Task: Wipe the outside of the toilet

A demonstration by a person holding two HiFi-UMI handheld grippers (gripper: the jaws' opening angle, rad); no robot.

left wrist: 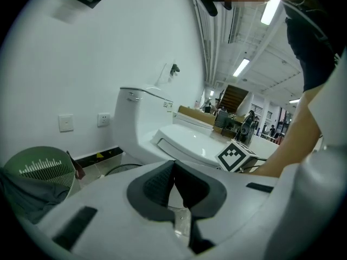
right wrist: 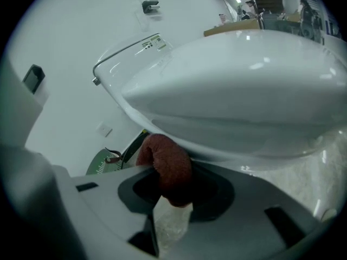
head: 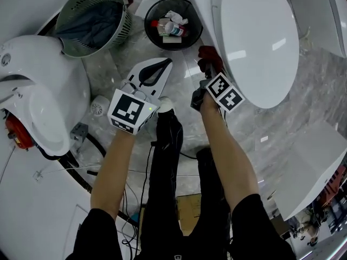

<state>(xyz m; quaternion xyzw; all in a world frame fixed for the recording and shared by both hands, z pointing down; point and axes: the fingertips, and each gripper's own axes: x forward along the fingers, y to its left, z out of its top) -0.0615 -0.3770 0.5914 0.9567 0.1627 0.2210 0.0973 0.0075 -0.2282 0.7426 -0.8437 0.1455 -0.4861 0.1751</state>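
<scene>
The toilet [head: 260,42] is found at upper right of the head view, lid down. A red cloth [right wrist: 168,167] is clamped in the right gripper [right wrist: 173,194] and held at the bowl's left side, just under the rim; contact cannot be confirmed. The left gripper [left wrist: 174,186] is held apart over the floor, jaws together, nothing between them. A bin [head: 173,23] is noted beyond.

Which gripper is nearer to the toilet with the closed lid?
Right. The right gripper, holding a red cloth, is beside the toilet; the left gripper hangs over the floor.
</scene>
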